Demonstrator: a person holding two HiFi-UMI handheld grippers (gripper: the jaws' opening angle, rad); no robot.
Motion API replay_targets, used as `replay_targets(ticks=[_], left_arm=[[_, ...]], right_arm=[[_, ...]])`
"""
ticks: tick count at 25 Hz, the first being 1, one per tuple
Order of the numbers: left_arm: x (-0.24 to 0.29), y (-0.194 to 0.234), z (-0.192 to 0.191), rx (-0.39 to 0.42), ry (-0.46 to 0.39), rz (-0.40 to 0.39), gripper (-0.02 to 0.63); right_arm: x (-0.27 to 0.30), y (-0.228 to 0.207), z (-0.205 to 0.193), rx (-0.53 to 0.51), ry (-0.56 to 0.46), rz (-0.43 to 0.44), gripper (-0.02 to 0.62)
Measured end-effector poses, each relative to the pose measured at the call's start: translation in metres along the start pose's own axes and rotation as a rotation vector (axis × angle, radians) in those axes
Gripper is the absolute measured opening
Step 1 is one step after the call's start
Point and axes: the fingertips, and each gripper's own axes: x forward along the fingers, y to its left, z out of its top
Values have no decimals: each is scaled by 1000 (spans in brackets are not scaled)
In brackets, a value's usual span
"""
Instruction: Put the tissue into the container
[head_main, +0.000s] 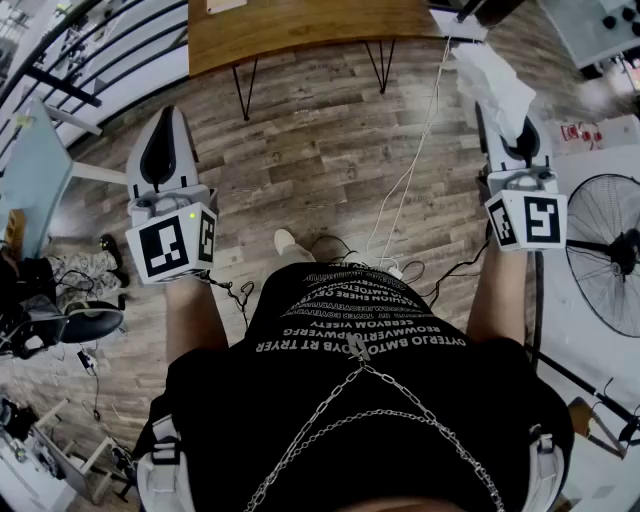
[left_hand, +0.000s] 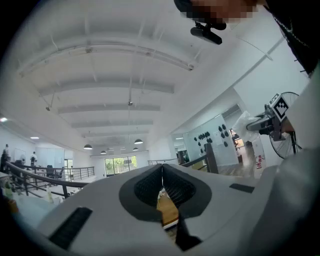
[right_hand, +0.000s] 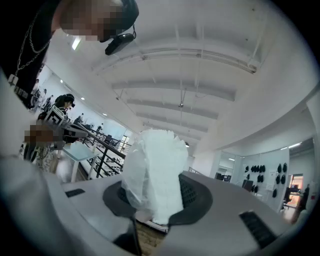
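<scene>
A crumpled white tissue sticks out of my right gripper, which is shut on it and held up at the right, over the wood floor. In the right gripper view the tissue fills the gap between the dark pads and hides the jaw tips. My left gripper is held up at the left with its jaws shut and nothing between them. In the left gripper view its pads meet in a thin line. That view also shows the tissue far off at the right. No container shows in any view.
A wooden table on thin black legs stands ahead at the top. A floor fan is at the right, and white cables run across the floor. A pale blue table and a black railing are at the left.
</scene>
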Motion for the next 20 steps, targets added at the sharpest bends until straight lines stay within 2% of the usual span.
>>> replay_targets(ticks=[3, 8, 14, 20], left_arm=[[-8, -42, 14, -14, -25, -40, 29], [-29, -84, 37, 74, -88, -20, 28], [-48, -97, 53, 120, -85, 43, 28], [-35, -103, 50, 163, -53, 17, 28]], right_arm=[[-25, -2, -9, 19, 17, 25, 132], [-54, -9, -26, 122, 1, 73, 132], [-70, -25, -25, 139, -35, 102, 133], [-60, -59, -34, 168, -71, 72, 133]])
